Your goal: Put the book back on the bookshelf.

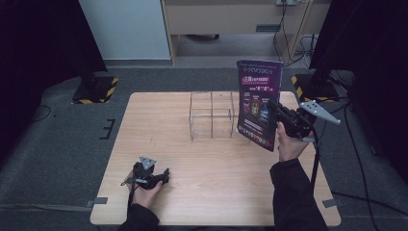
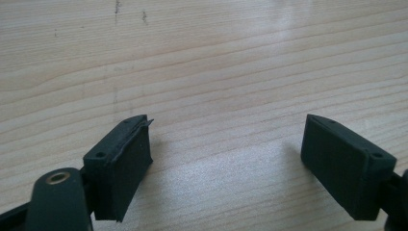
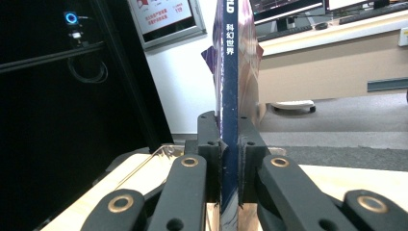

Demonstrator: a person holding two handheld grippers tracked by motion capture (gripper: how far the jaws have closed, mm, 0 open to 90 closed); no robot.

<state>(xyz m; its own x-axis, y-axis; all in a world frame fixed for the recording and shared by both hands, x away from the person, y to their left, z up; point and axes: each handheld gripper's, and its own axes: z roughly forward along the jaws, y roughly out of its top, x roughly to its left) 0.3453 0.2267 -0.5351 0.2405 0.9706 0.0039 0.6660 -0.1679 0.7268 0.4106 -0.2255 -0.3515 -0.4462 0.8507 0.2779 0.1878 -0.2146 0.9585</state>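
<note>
A purple magazine (image 1: 258, 103) stands upright in the air over the table's right side, held by its spine edge. My right gripper (image 1: 278, 111) is shut on it; in the right gripper view both jaws press flat on the dark blue spine (image 3: 230, 120). Just left of the magazine sits a clear acrylic rack (image 1: 213, 114) with upright dividers, and the magazine's lower corner overlaps the rack's right end. My left gripper (image 1: 166, 174) rests low near the table's front left, and its black pads (image 2: 122, 166) stand wide apart over bare wood (image 2: 226, 72).
The wooden table (image 1: 159, 130) stands on grey carpet. Dark stands with yellow-black striped bases (image 1: 95, 89) flank the far corners, and cables (image 1: 353, 144) run on the floor at right. A cabinet (image 1: 231, 17) stands beyond the table.
</note>
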